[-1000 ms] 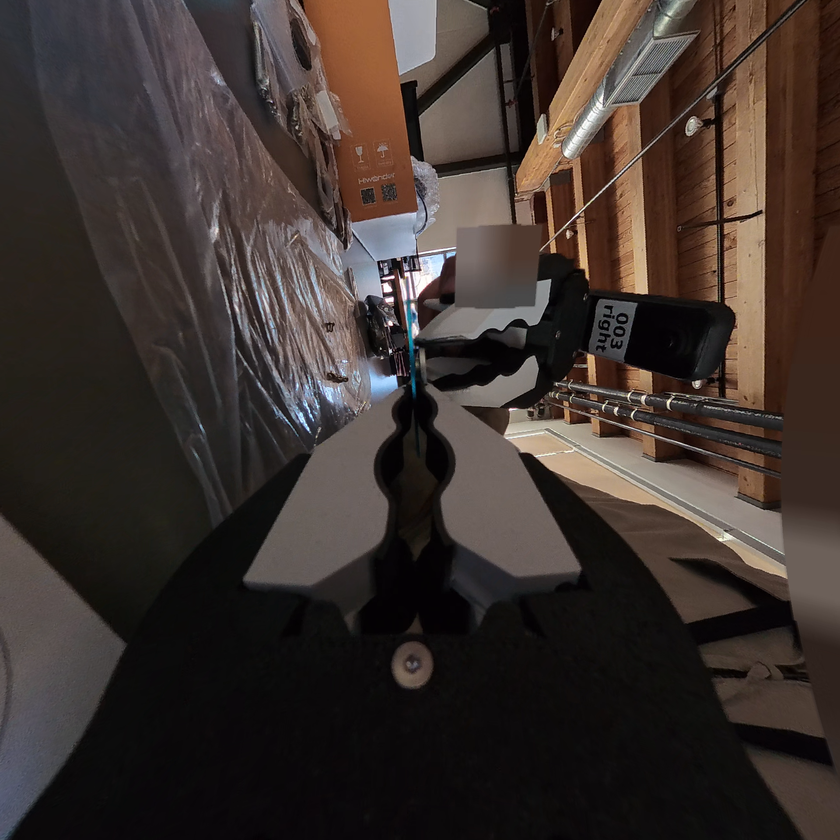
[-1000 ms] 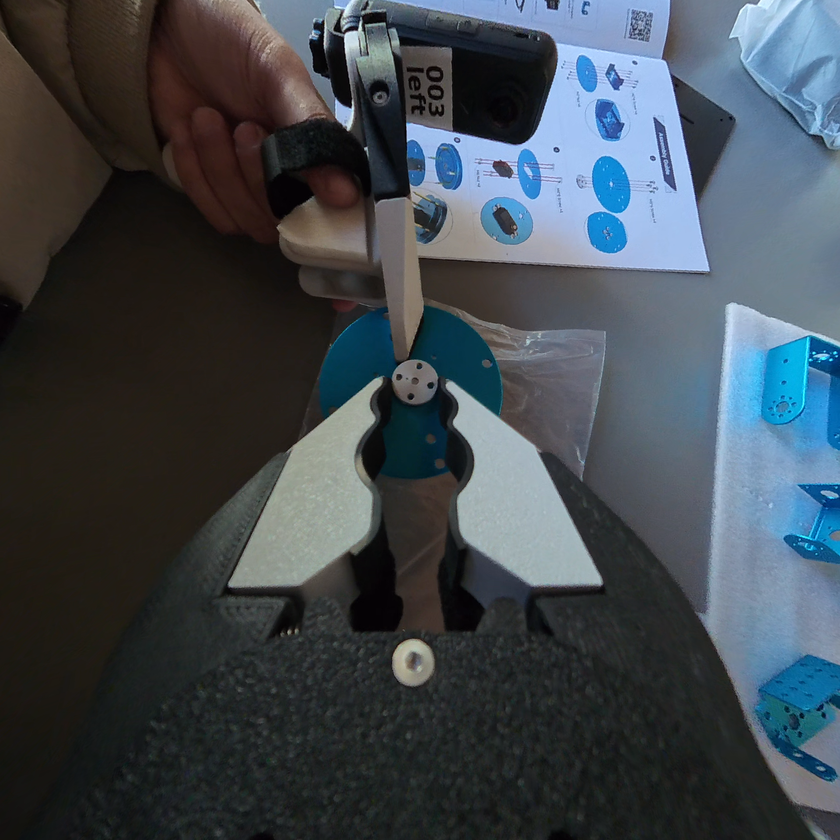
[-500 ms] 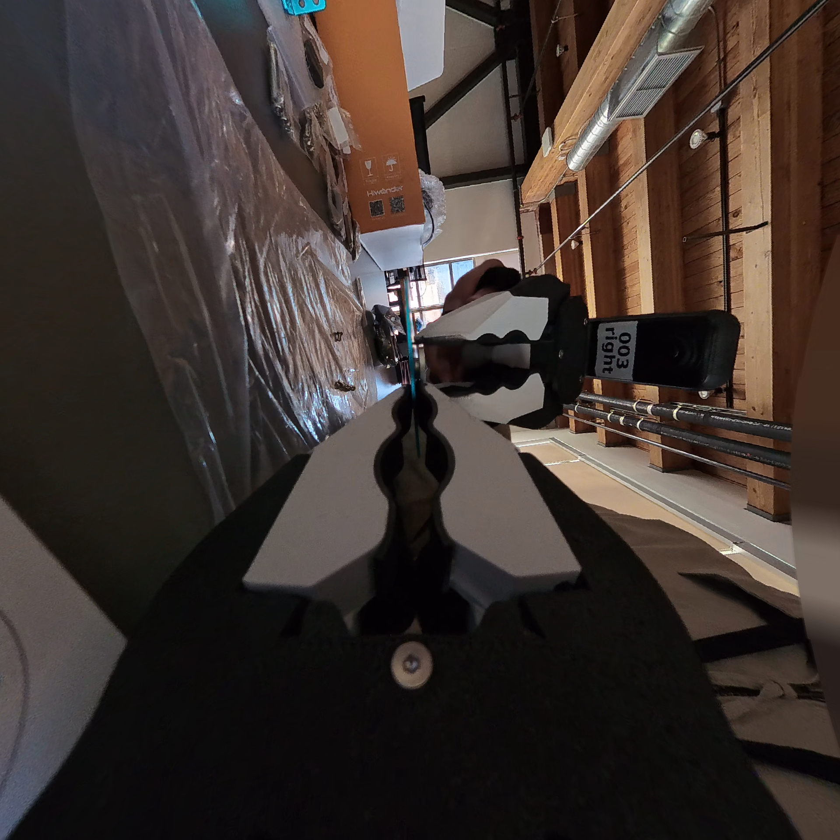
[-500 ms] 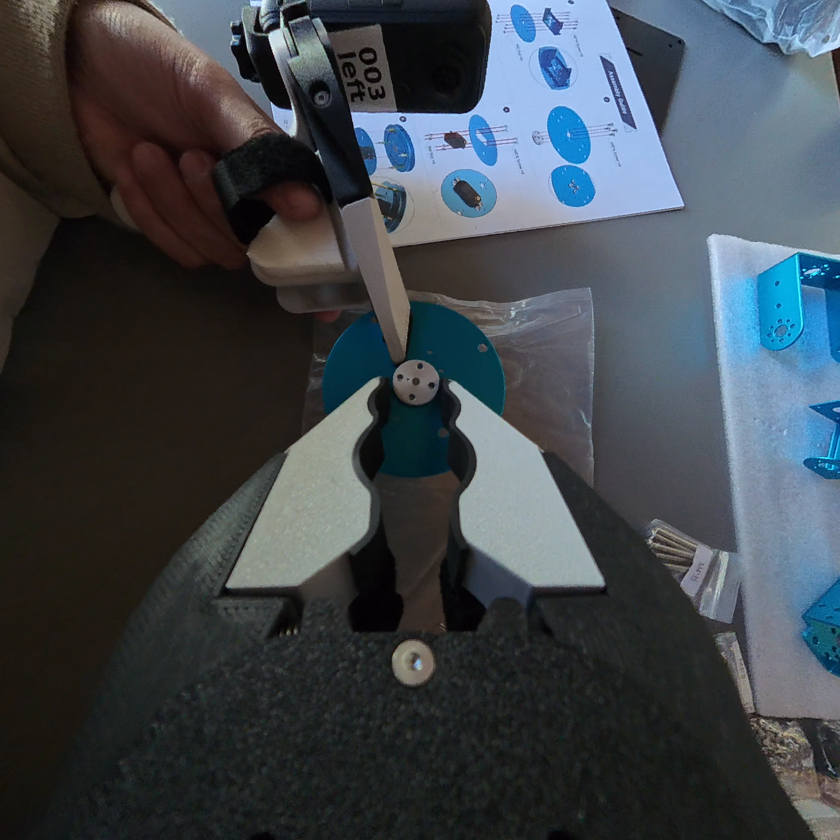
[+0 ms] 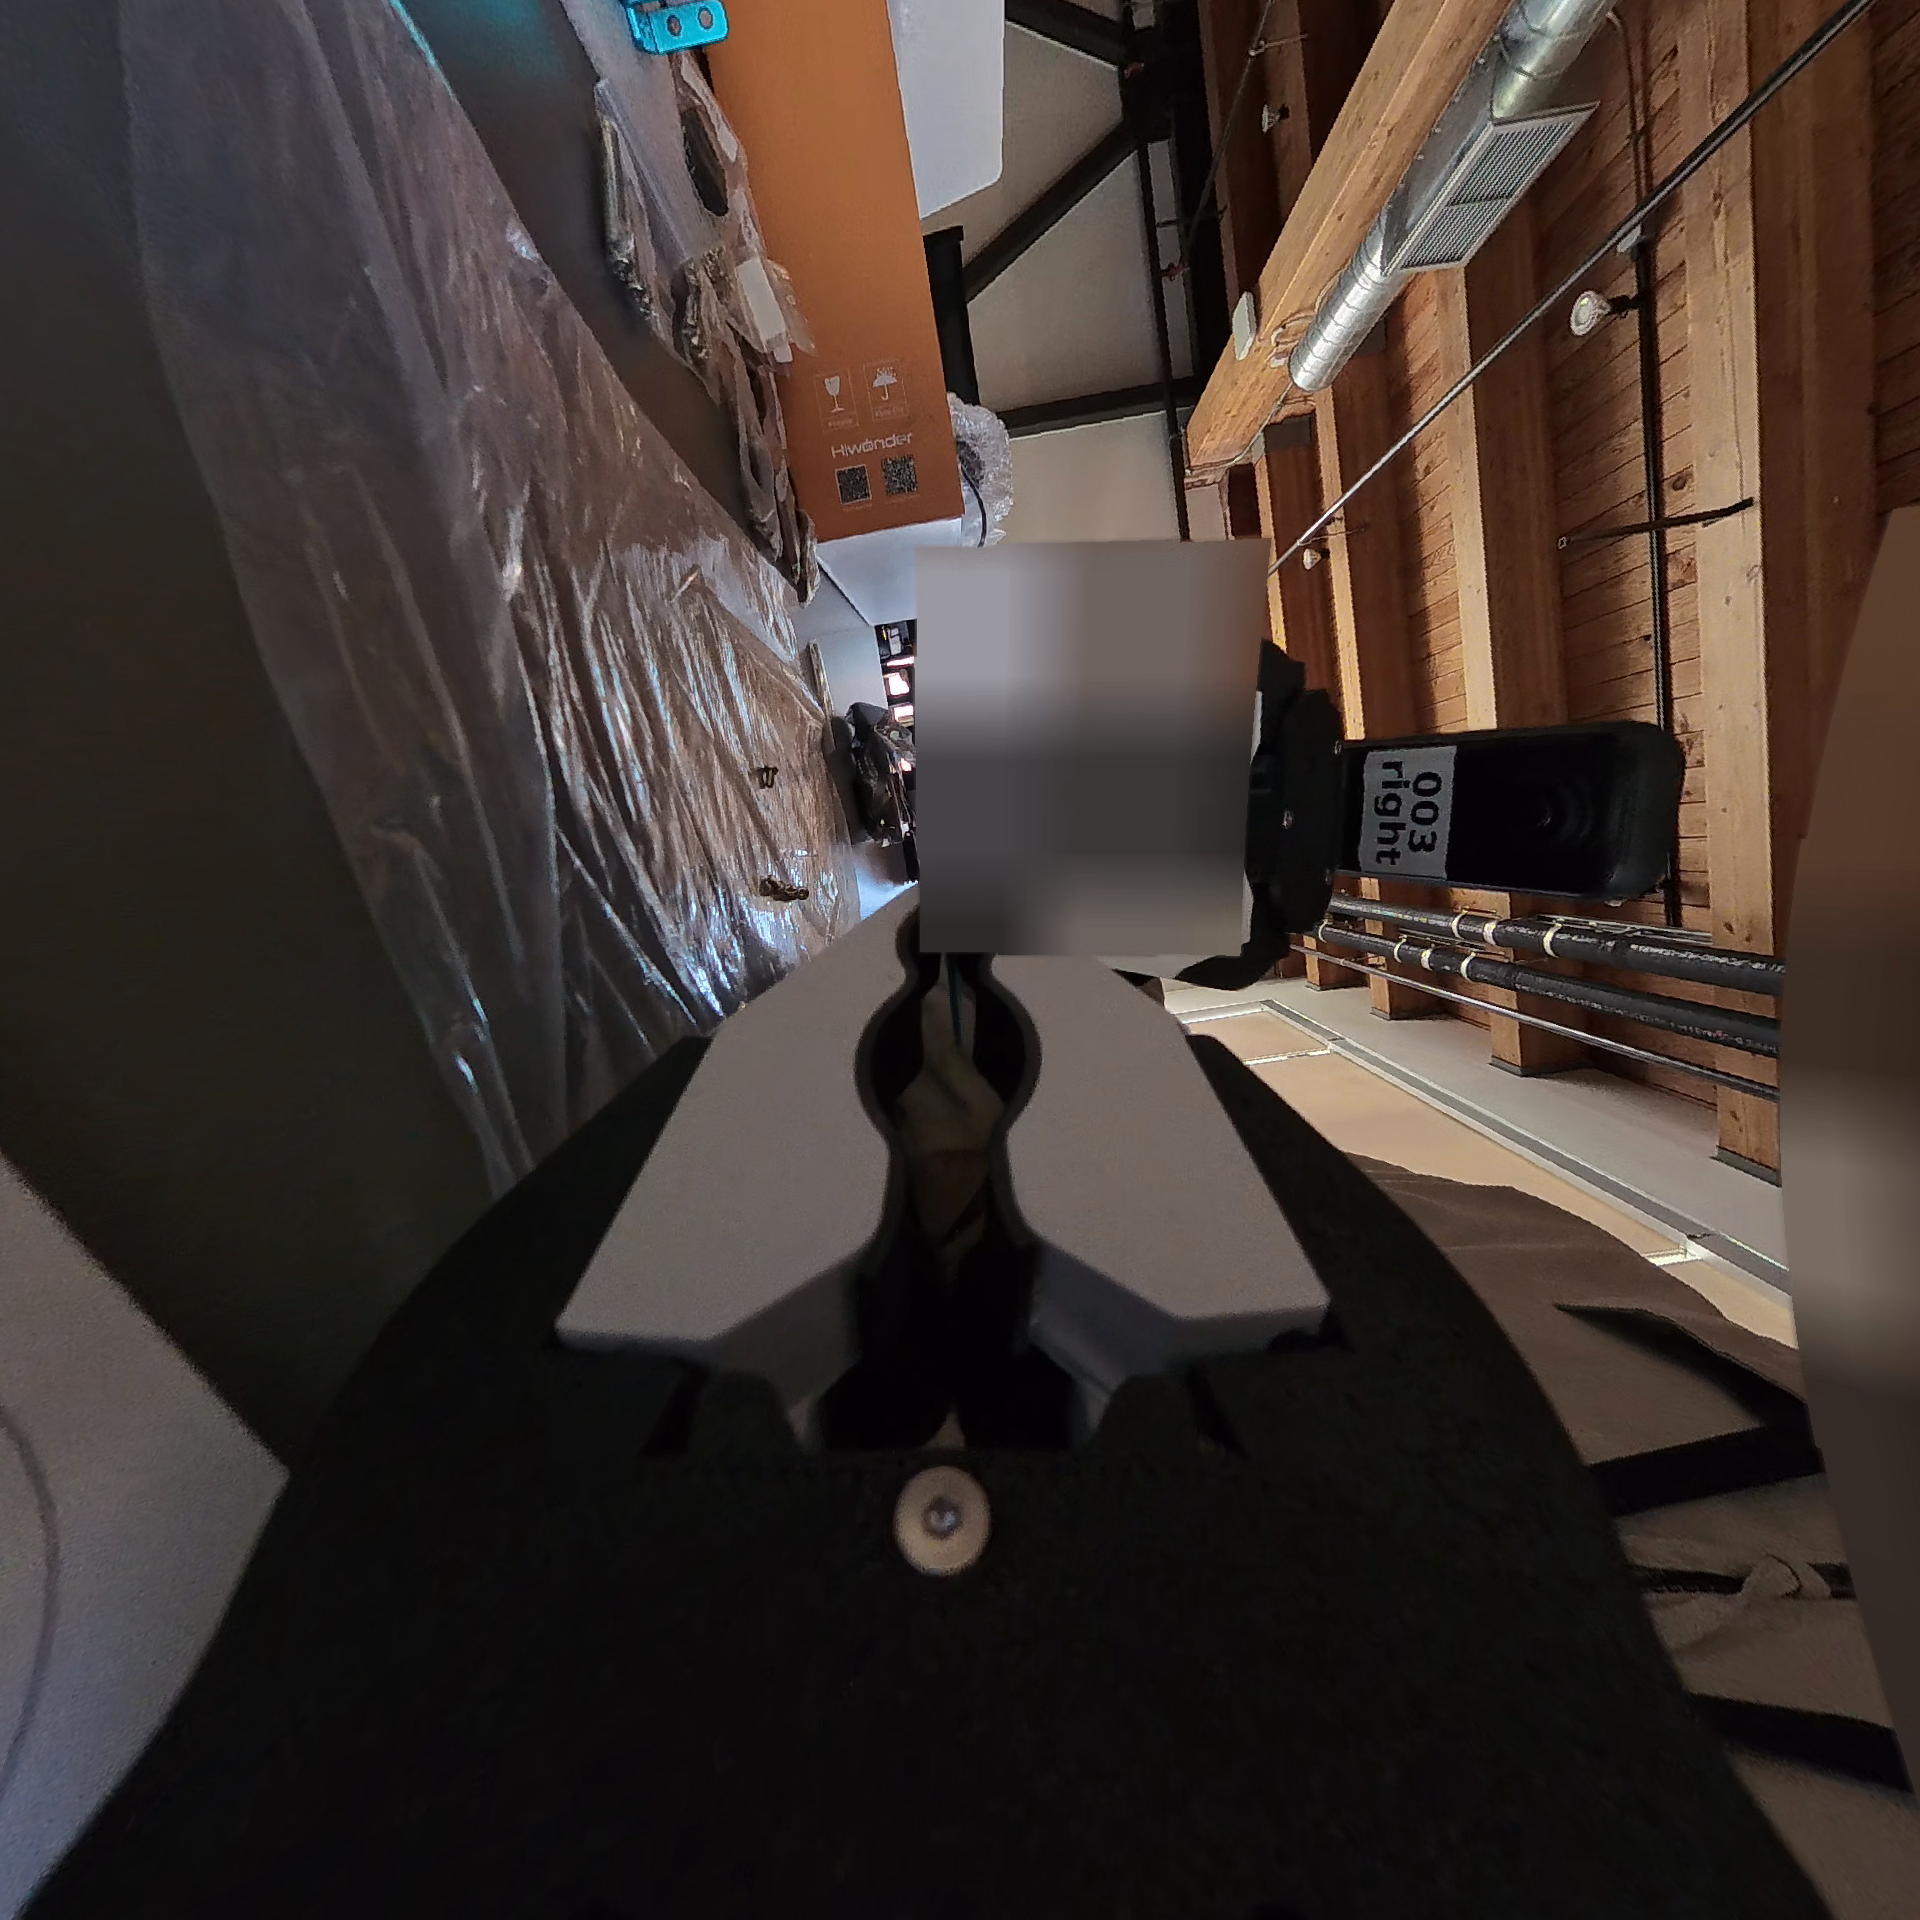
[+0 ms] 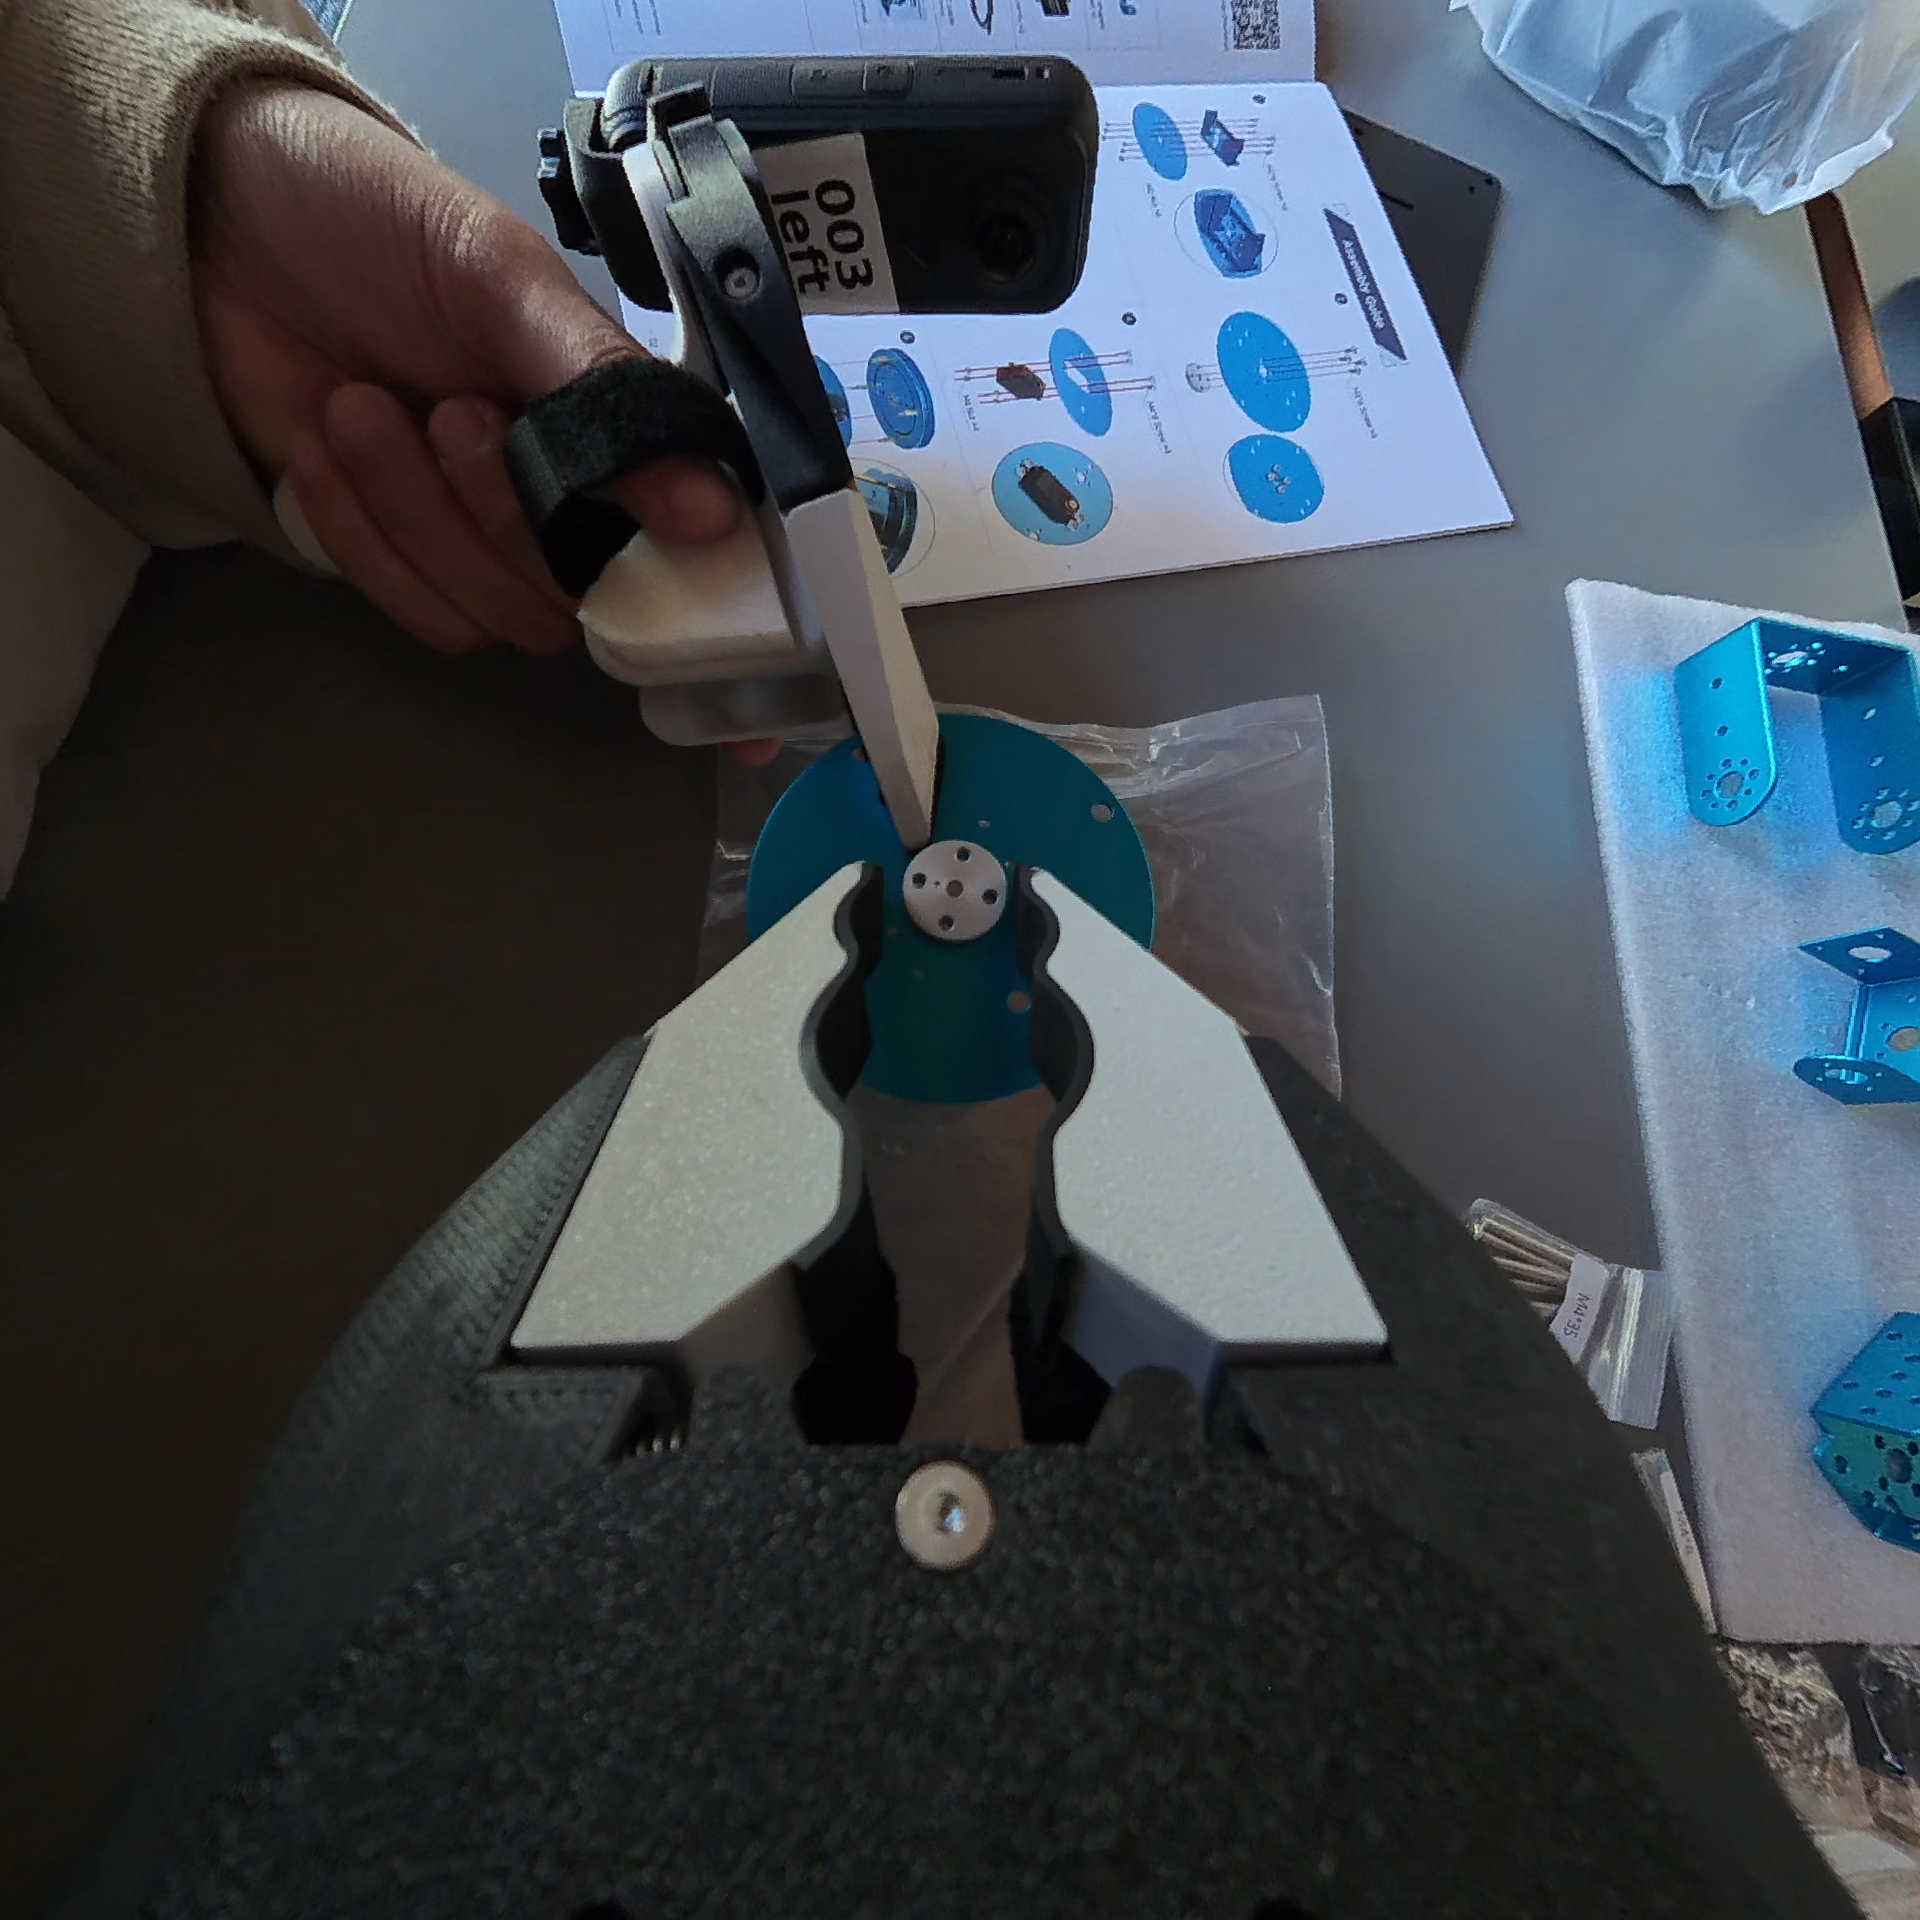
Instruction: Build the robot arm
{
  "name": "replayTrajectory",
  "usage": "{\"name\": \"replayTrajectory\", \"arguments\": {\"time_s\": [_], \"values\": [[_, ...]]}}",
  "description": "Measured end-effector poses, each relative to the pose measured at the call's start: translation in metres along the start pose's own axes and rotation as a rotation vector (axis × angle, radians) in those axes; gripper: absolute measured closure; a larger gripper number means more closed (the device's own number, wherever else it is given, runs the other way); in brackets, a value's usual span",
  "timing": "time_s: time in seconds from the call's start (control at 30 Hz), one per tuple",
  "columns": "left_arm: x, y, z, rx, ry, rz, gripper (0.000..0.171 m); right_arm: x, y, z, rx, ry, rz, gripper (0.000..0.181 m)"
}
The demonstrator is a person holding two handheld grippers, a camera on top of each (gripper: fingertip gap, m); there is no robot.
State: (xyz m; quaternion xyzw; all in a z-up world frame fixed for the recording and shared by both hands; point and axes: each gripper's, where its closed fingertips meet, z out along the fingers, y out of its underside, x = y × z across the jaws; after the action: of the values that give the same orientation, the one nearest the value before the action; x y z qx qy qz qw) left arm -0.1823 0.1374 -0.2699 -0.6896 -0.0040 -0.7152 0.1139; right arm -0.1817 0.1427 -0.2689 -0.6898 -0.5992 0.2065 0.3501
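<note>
A round blue disc (image 6: 1070, 821) with small holes is held upright above a clear plastic bag (image 6: 1247, 831) on the grey table. My left gripper (image 6: 920, 810) comes in from the top left, held by a hand (image 6: 395, 416), and is shut on the disc near its middle. In the left wrist view the disc (image 5: 956, 997) shows edge-on as a thin blue line between the tips of my left gripper (image 5: 951, 961). My right gripper (image 6: 951, 878) has its fingertips on either side of a small silver hub (image 6: 954, 888) at the disc's centre.
An open instruction sheet (image 6: 1247, 436) lies behind the bag. A white foam sheet (image 6: 1662, 935) on the right carries several blue metal brackets (image 6: 1797, 748). Small bags of screws (image 6: 1558, 1288) lie at its near edge. An orange box (image 5: 831, 260) stands on the table. My two grippers' fingertips are within a few centimetres of each other.
Both grippers keep their hold on the disc and hub. The pair has shifted a little over the table, and the left gripper's tilt has changed slightly.
</note>
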Motion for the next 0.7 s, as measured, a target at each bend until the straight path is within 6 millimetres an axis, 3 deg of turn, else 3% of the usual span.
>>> {"name": "replayTrajectory", "arguments": {"time_s": [0.1,0.17,0.3,0.47,0.7], "values": [[0.000,-0.001,-0.001,0.006,-0.001,-0.001,0.170,-0.004,-0.005,-0.005,0.030,-0.014,-0.002,0.154],[-0.001,-0.002,-0.002,0.012,-0.003,-0.001,0.170,-0.011,-0.007,-0.008,0.041,-0.020,-0.025,0.143],[-0.003,-0.006,-0.004,0.028,-0.014,-0.003,0.171,-0.016,0.013,-0.003,-0.079,0.139,-0.189,0.114],[-0.004,-0.010,-0.005,0.045,-0.023,-0.004,0.171,-0.008,0.007,-0.001,-0.102,0.573,-0.568,0.131],[0.002,-0.012,-0.005,0.065,-0.021,0.002,0.170,0.003,0.004,0.004,-0.137,0.730,-0.674,0.133]]}}
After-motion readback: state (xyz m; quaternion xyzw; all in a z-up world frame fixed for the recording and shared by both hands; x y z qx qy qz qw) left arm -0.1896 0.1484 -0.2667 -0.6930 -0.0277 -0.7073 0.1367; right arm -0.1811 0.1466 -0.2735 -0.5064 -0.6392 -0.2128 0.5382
